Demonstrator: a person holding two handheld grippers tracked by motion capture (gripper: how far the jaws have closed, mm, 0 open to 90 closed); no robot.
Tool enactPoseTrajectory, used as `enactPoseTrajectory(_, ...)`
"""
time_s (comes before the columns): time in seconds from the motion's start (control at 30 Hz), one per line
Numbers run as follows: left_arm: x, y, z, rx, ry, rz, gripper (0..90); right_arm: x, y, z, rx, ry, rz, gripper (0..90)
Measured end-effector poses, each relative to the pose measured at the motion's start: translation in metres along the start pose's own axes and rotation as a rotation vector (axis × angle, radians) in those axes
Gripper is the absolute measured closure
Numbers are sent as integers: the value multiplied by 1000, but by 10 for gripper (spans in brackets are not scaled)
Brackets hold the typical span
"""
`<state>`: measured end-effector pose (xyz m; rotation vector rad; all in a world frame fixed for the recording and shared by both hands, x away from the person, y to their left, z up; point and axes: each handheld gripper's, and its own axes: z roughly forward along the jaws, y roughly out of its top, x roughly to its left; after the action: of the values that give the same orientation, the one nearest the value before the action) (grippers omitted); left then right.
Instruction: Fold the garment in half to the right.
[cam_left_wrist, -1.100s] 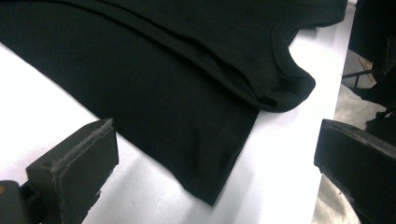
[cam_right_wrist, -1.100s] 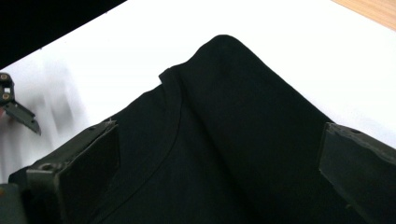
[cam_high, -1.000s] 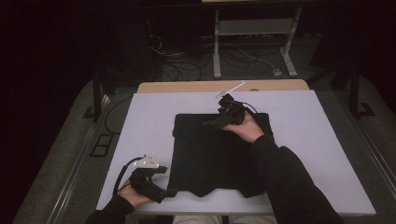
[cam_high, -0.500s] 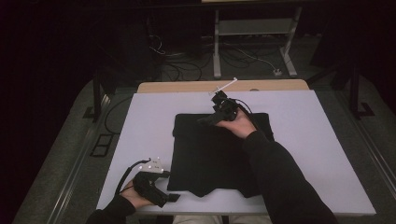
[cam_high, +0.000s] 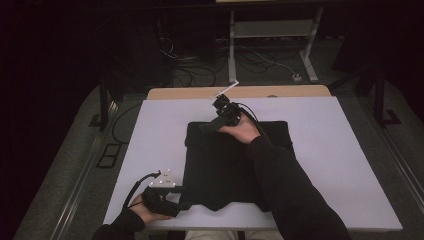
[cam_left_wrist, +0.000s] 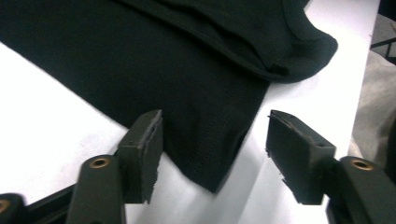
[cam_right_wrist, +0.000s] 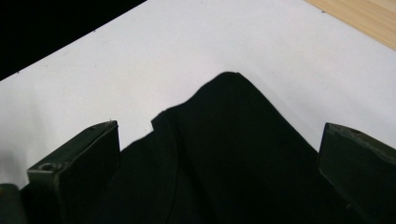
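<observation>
Lying folded on the white table (cam_high: 150, 135), a black garment (cam_high: 220, 170) covered the middle of the top, reaching from past the centre to the near edge. No brand, label or writing could be read on it or on anything else.

The left gripper (cam_high: 176, 204) sat at the garment's near left corner, held low by the left hand (cam_high: 150, 210). In the left gripper view its jaws stood apart, one on each side of the corner (cam_left_wrist: 210, 177) of the cloth, with the pads (cam_left_wrist: 149, 144) not pressed on it.

The right gripper (cam_high: 207, 126) was at the garment's far left corner, with the right hand (cam_high: 245, 131) resting on the cloth. In the right gripper view its jaws stood wide apart, and a raised fold (cam_right_wrist: 229, 121) of the cloth lay between them, against the white top. A wooden strip (cam_high: 240, 92) ran along the table's far edge.
</observation>
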<state>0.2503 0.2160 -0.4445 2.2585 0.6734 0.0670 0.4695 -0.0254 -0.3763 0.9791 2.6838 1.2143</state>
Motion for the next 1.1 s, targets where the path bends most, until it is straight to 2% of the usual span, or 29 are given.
enactPoseTrajectory(0.17,0,1,1,-1,31,12,438,4,6,8,-5,5,-12,0)
enactPoseTrajectory(0.27,0,3,2,13,45,45,455,6,8,13,-8,5,-12,0)
enactPoseTrajectory(0.4,0,4,4,3,66,44,498,5,8,22,-1,11,-7,0)
enactPoseTrajectory(0.47,1,5,4,14,68,56,529,5,9,26,3,13,-5,0)
enactPoseTrajectory(0.53,2,5,4,14,69,53,553,5,9,28,5,14,-5,0)
enactPoseTrajectory(0.57,1,6,5,4,73,36,564,5,10,32,6,16,-6,0)
enactPoseTrajectory(0.6,2,6,4,12,73,46,573,6,11,34,7,20,-4,0)
enactPoseTrajectory(0.77,2,7,6,0,76,40,588,8,15,44,3,18,-16,0)
enactPoseTrajectory(0.97,3,9,7,10,73,49,637,8,17,57,7,8,-17,0)
enactPoseTrajectory(1.0,3,9,8,0,75,39,643,8,18,60,8,4,-16,0)
enactPoseTrajectory(1.1,4,10,8,13,74,52,661,8,19,68,7,-6,-13,0)
